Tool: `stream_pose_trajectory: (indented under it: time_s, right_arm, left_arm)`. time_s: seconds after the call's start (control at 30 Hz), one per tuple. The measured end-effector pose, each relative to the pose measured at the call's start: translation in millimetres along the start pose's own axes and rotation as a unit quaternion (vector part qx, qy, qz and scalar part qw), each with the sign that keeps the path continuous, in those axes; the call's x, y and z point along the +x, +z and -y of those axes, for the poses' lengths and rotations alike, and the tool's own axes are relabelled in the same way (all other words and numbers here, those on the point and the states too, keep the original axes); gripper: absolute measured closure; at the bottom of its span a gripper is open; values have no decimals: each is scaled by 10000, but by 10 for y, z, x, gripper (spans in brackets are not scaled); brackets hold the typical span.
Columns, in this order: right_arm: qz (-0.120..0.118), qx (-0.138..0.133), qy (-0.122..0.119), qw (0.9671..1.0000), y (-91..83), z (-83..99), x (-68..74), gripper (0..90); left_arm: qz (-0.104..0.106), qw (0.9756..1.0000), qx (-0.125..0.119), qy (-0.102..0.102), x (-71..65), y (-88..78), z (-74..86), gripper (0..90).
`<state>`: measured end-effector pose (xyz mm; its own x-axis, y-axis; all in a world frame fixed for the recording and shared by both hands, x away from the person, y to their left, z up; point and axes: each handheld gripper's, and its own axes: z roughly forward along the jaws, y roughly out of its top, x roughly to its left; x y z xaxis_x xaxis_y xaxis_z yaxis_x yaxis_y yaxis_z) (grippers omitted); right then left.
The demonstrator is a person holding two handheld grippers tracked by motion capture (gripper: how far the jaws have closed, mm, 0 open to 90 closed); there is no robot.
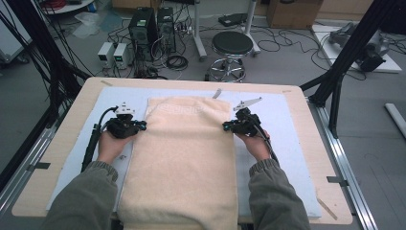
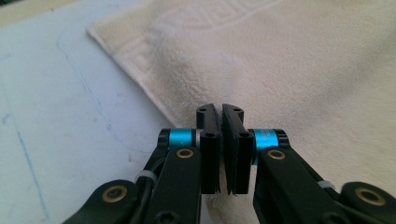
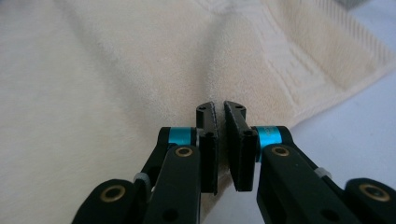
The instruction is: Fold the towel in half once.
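Lying lengthwise down the middle of the frame on the worktop (image 1: 292, 103), the cream towel (image 1: 184, 158) looks soft, light and floppy. The left gripper (image 1: 141, 125) and right gripper (image 1: 225, 126) each have jaws pinched tight on 1 long edge, sensible holds. A white mat (image 1: 282, 129) lies underneath; nothing obstructs.

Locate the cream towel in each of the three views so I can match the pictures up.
High view: the cream towel lies down the table's middle, between both grippers.
Left gripper view: it covers the upper right, edge running diagonally.
Right gripper view: it covers the left and centre.
Shared landmark: the embossed border band at the towel's far end.
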<state>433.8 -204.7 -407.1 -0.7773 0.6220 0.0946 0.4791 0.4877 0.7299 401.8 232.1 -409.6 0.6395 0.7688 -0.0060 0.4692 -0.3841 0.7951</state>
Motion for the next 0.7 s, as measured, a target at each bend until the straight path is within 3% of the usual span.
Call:
stream_pose_trajectory:
  time_s: [0.1, 0.17, 0.27, 0.4, 0.43, 0.5, 0.53, 0.63, 0.7]
  right_arm:
    - [-225, -189, -139, 9995, -184, -40, 96, 841]
    - [-430, -176, -174, 9988, -304, -40, 189, 840]
    - [-608, 79, -394, 9973, -420, 5, 375, 836]
    - [-751, 214, -517, 9956, -482, 174, 591, 833]
    - [-843, 406, -479, 9945, -476, 210, 625, 829]
    - [-845, 635, -624, 9924, -478, 263, 710, 821]
    - [-837, 511, -733, 9925, -494, 308, 750, 810]
    - [-864, 406, -675, 9931, -534, 364, 742, 709]
    - [-835, 168, -587, 9946, -575, 373, 697, 650]
  left_arm:
    - [129, 9996, -248, 91, -50, -203, 34, 854]
    - [167, 9991, -333, 220, -111, -352, 117, 854]
    - [290, 9984, -324, 368, -210, -489, 252, 852]
    - [512, 9974, -206, 458, -373, -615, 466, 847]
    - [558, 9972, -174, 475, -410, -627, 524, 842]
    - [666, 9962, -6, 561, -487, -645, 633, 828]
    - [692, 9956, 8, 639, -511, -663, 665, 811]
    - [760, 9949, -83, 651, -536, -731, 676, 714]
    - [762, 9948, -200, 646, -521, -774, 628, 657]
